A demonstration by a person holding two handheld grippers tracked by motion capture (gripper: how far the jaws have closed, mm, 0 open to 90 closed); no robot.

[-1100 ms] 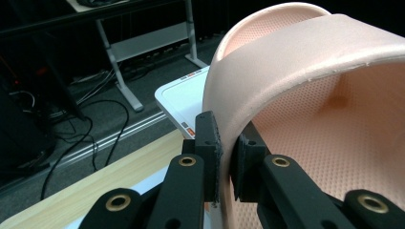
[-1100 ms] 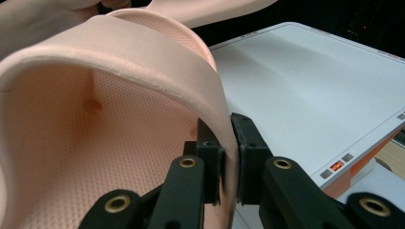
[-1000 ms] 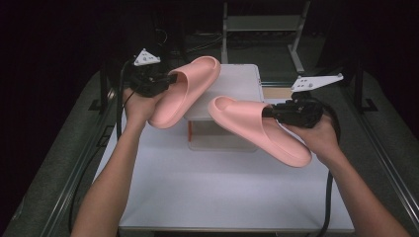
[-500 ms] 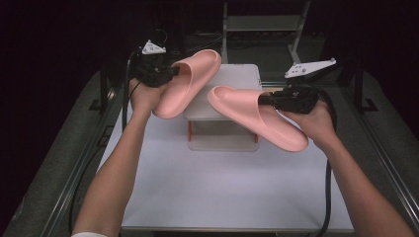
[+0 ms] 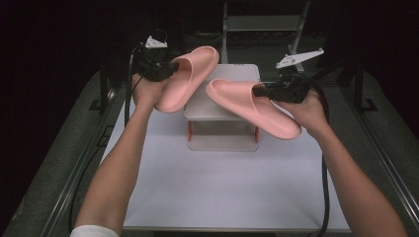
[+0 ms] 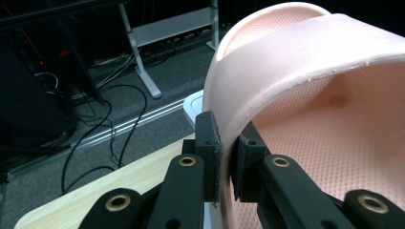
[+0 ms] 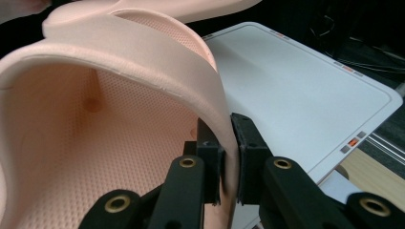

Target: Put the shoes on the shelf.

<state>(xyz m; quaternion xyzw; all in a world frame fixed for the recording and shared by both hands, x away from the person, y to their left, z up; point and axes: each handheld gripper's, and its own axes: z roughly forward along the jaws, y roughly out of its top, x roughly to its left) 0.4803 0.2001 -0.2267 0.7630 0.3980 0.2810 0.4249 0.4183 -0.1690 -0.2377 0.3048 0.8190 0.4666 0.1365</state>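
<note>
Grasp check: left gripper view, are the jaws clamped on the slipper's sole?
No, the left gripper pinches the strap edge of the pink slipper, not its sole.

Two pink foam slides are up in the air above the white table. The left slipper point(image 5: 187, 78) tilts steeply, toe at about one o'clock, heel down at seven, its upper strap pinched at the edge. The right slipper point(image 5: 252, 106) lies flatter, toe pointing to about ten o'clock, heel dropping toward four, also pinched at the strap's edge. Their toes sit near each other, not touching. Both footbeds show a fine dotted texture in the gripper views.
</note>
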